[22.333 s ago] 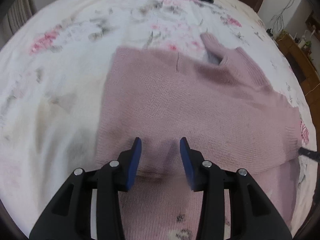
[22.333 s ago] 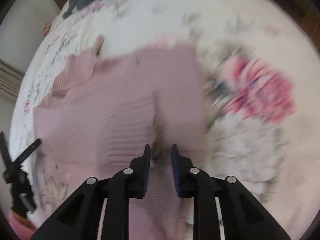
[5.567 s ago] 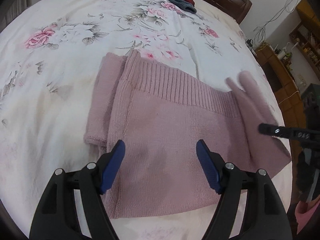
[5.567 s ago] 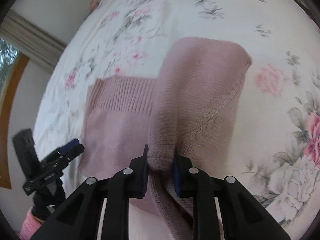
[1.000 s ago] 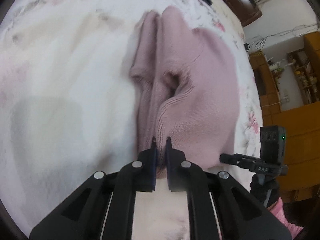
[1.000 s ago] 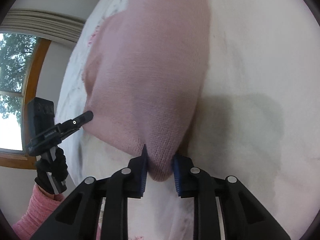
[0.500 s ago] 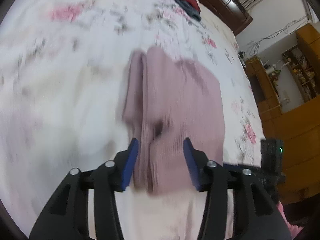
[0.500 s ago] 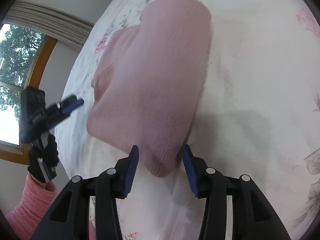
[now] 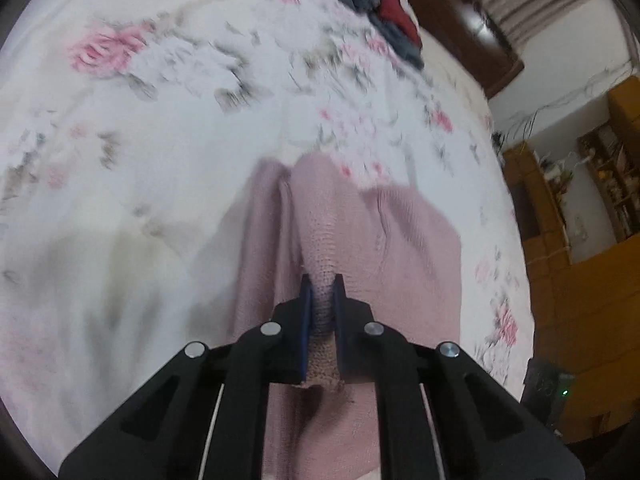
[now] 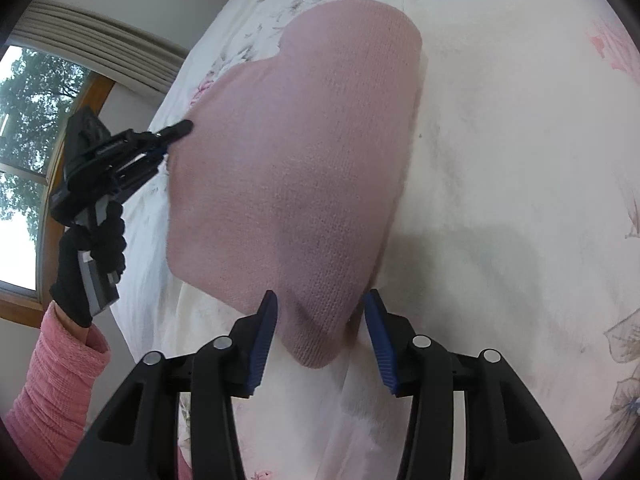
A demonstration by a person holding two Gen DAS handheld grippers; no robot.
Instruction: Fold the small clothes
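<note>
A folded pink knit sweater (image 10: 296,168) lies on the floral bedsheet (image 10: 520,160). In the left wrist view my left gripper (image 9: 321,284) is shut on a raised ridge of the pink sweater (image 9: 416,248), which bunches up between the blue pads. In the right wrist view my right gripper (image 10: 320,316) stands open over the sweater's near corner, a blue pad on each side of it, without gripping. The left gripper (image 10: 176,130) also shows in the right wrist view at the sweater's left edge, held by a black-gloved hand (image 10: 76,276) with a pink sleeve.
A heap of dark grey and red clothes (image 9: 384,12) lies at the far end of the bed by a dark wooden headboard (image 9: 464,20). Wooden furniture (image 9: 580,240) stands to the right. A window (image 10: 24,128) with curtains is at the left in the right wrist view.
My left gripper, open half a second ago, has shut on a ridge of the sweater. My right gripper let go of the sweater's corner and has opened wider.
</note>
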